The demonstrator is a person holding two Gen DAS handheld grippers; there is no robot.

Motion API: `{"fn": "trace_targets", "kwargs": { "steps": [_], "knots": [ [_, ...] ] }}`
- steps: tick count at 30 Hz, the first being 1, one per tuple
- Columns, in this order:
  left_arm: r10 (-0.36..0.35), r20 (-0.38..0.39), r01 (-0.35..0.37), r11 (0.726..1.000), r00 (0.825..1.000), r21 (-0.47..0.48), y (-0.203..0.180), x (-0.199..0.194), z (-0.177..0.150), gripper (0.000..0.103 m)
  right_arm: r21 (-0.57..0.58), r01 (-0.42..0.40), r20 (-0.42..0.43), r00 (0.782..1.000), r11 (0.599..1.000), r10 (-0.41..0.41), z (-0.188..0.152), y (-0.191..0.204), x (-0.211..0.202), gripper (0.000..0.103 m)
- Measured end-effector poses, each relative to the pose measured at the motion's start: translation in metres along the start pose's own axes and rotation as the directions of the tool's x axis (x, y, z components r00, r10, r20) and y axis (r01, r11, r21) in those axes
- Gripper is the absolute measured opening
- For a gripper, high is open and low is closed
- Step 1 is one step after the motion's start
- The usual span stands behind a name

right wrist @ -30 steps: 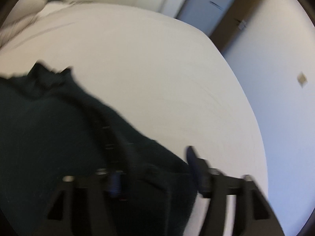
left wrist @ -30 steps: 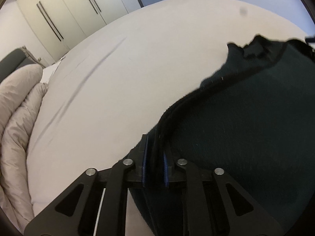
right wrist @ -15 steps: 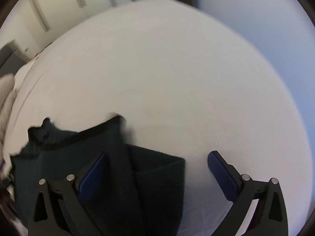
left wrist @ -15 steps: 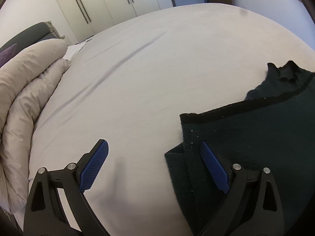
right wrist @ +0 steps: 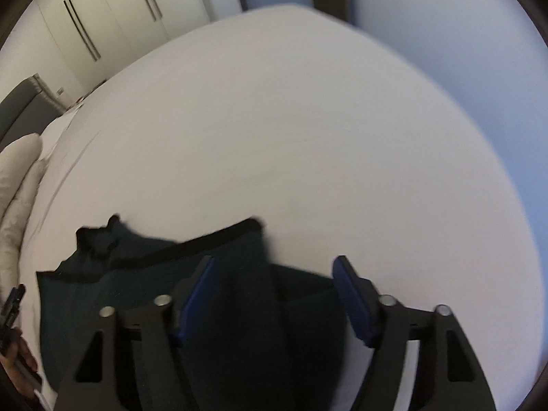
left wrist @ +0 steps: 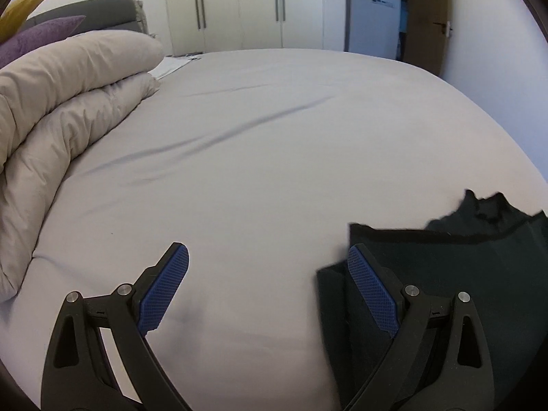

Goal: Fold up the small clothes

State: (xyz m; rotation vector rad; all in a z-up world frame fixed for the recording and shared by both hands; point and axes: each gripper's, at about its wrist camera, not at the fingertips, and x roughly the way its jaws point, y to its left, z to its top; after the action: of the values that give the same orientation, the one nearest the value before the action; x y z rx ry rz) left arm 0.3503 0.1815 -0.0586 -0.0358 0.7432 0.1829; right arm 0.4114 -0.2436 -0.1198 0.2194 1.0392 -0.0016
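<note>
A small dark green garment (left wrist: 462, 274) with black trim lies folded on the white bed sheet (left wrist: 274, 137), low at the right of the left wrist view. My left gripper (left wrist: 269, 263) is open wide over bare sheet, its right pad (left wrist: 371, 291) just over the garment's left edge and not pressing it. In the right wrist view the garment (right wrist: 137, 284) lies under my right gripper (right wrist: 274, 263). Its jaws are closing, a raised fold of the cloth stands between the blue pads (right wrist: 352, 298), and neither pad presses it.
A rolled beige duvet (left wrist: 68, 109) lies along the left side of the bed, with purple and yellow cushions behind it. Wardrobe doors (left wrist: 239, 3) and a doorway stand beyond the bed's far edge. A hand (right wrist: 17, 356) shows at the lower left of the right wrist view.
My left gripper let go of the garment's edge, opened wide and drew away to the left. My right gripper opened over the cloth, then narrowed again. The garment now lies flat and folded.
</note>
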Motion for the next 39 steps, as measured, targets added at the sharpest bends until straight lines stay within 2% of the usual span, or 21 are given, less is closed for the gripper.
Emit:
{"fn": "trace_targets", "kwargs": {
  "steps": [2,4,5,6,7,8,9,15,17,22,29,31,35,37,38,39],
  "knots": [
    [-0.01,0.006,0.01,1.0,1.0,0.028,-0.006,-0.006,-0.004,0.095,0.012,0.01,-0.04,0.999,1.0,-0.009,0.002,-0.002,0.016,0.064],
    [-0.021,0.005,0.021,0.999,1.0,0.048,-0.008,-0.009,-0.007,0.095,0.003,0.007,-0.026,1.0,1.0,-0.007,0.001,0.001,0.018,0.058],
    [-0.031,0.004,0.031,0.998,1.0,0.054,-0.009,-0.01,-0.009,0.095,-0.019,-0.014,-0.026,1.0,1.0,0.014,0.0,0.004,0.016,0.038],
    [-0.037,0.005,0.036,0.998,0.999,0.058,-0.023,-0.019,-0.015,0.095,-0.044,-0.032,-0.03,0.999,0.999,0.031,0.001,0.006,0.016,0.025],
    [-0.038,0.006,0.038,0.998,0.999,0.059,-0.026,-0.021,-0.018,0.095,-0.084,-0.036,-0.026,0.999,0.996,0.034,0.0,0.012,0.014,0.019],
    [-0.039,0.006,0.039,0.998,0.999,0.056,-0.028,-0.021,-0.019,0.095,-0.115,-0.024,-0.018,1.0,0.993,0.022,-0.001,0.017,0.012,0.008],
    [-0.043,0.005,0.043,0.998,0.999,0.052,-0.029,-0.021,-0.021,0.095,-0.135,-0.006,-0.007,1.0,0.991,0.005,-0.002,0.02,0.01,0.007],
    [-0.061,0.004,0.061,0.996,0.998,0.065,-0.047,-0.034,-0.026,0.095,-0.094,0.033,0.037,0.999,0.995,-0.03,-0.008,0.019,-0.005,0.005],
    [-0.062,0.001,0.062,0.996,0.998,0.067,-0.049,-0.034,-0.027,0.095,-0.081,0.045,0.032,0.999,0.996,-0.043,0.004,0.006,0.004,0.005],
    [-0.07,-0.005,0.07,0.997,0.998,0.044,-0.045,-0.035,-0.037,0.095,-0.015,0.043,0.031,0.999,0.999,-0.043,0.0,-0.016,0.008,0.004],
    [-0.054,0.031,0.057,0.995,0.998,-0.084,-0.008,-0.054,-0.056,0.095,0.16,-0.017,0.105,0.994,0.987,0.0,-0.026,-0.047,-0.002,0.004],
    [-0.054,0.023,0.056,0.994,0.998,-0.096,-0.001,-0.055,-0.06,0.095,0.16,-0.005,0.107,0.994,0.987,-0.012,-0.03,-0.047,0.0,0.004],
    [-0.06,0.008,0.06,0.994,0.998,-0.095,0.004,-0.061,-0.068,0.095,0.118,0.078,0.084,0.993,0.99,-0.088,-0.025,-0.041,0.002,0.004],
    [-0.067,0.015,0.068,0.994,0.998,-0.088,0.004,-0.067,-0.072,0.095,0.057,0.113,0.098,0.988,0.992,-0.118,-0.026,-0.028,-0.003,0.007],
    [-0.07,0.02,0.072,0.995,0.997,-0.075,0.002,-0.07,-0.074,0.095,0.031,0.105,0.096,0.99,0.994,-0.108,-0.029,-0.027,-0.006,0.019],
    [-0.076,0.025,0.077,0.995,0.997,-0.061,0.0,-0.073,-0.076,0.095,0.025,0.087,0.093,0.992,0.996,-0.089,-0.027,-0.016,-0.002,0.046]
  ]
}}
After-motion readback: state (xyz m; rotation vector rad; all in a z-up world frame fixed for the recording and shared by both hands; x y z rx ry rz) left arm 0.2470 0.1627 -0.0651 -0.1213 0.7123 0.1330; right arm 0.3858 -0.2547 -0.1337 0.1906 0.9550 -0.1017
